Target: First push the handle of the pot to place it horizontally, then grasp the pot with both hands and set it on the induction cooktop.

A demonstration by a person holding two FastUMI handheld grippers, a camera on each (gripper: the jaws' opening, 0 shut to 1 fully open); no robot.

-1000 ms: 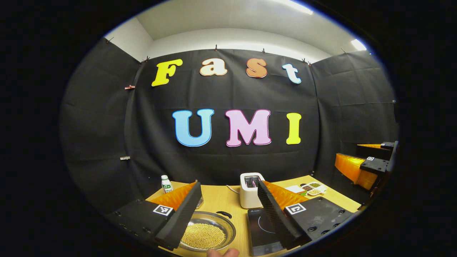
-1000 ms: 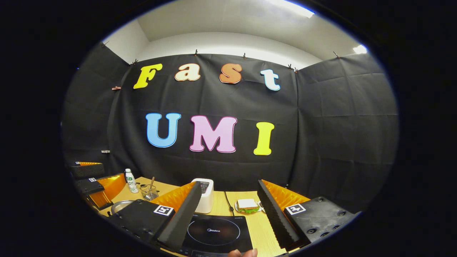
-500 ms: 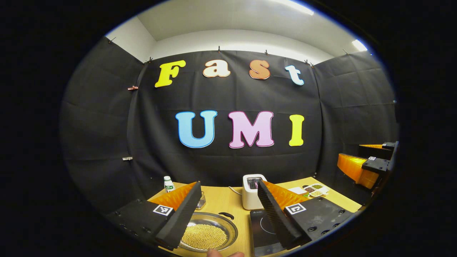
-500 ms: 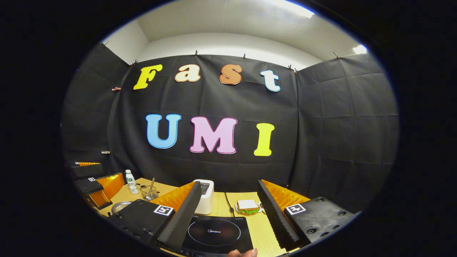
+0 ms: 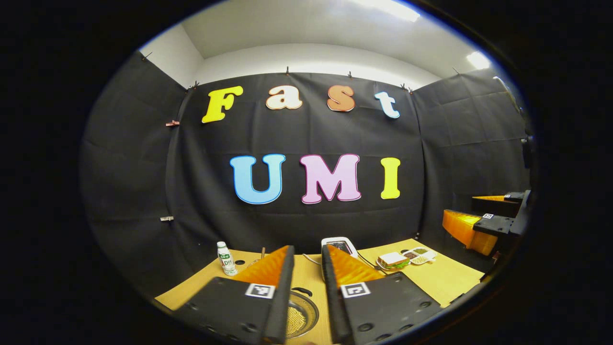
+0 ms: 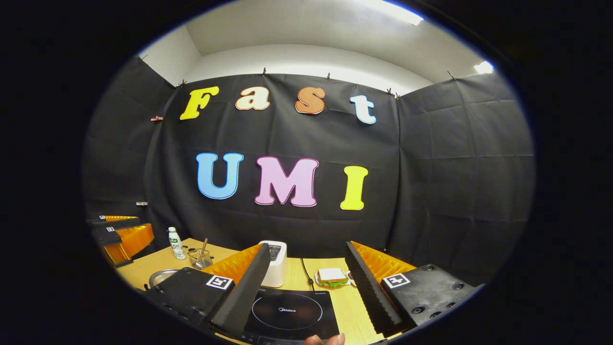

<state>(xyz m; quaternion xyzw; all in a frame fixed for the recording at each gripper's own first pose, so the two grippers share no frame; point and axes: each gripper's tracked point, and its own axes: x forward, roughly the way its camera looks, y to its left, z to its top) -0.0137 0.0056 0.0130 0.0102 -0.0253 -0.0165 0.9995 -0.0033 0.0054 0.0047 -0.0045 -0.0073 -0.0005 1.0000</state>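
A steel pot [image 5: 300,317] filled with small yellow beans sits on the wooden table just under my left gripper [image 5: 306,249]. Its black handle [image 5: 302,290] points toward the far side. The left fingers stand nearly together with a narrow gap and nothing between them. The pot's rim [image 6: 160,276] also shows at the left of the right gripper view. My right gripper [image 6: 306,247] is open above the black induction cooktop [image 6: 287,310], holding nothing. Each gripper appears at the side of the other's view: the right gripper [image 5: 483,220] and the left gripper [image 6: 112,230].
A white toaster [image 6: 277,262] stands behind the cooktop with its cord trailing. A sandwich on a plate [image 6: 331,276] lies to the right, a dish of beans [image 5: 416,255] beyond it. A small bottle [image 6: 174,243] and a wire basket [image 6: 200,258] stand at the back left.
The left gripper's fingers have drawn close together, and its view has shifted so the pot sits between them. The right gripper has hardly moved.
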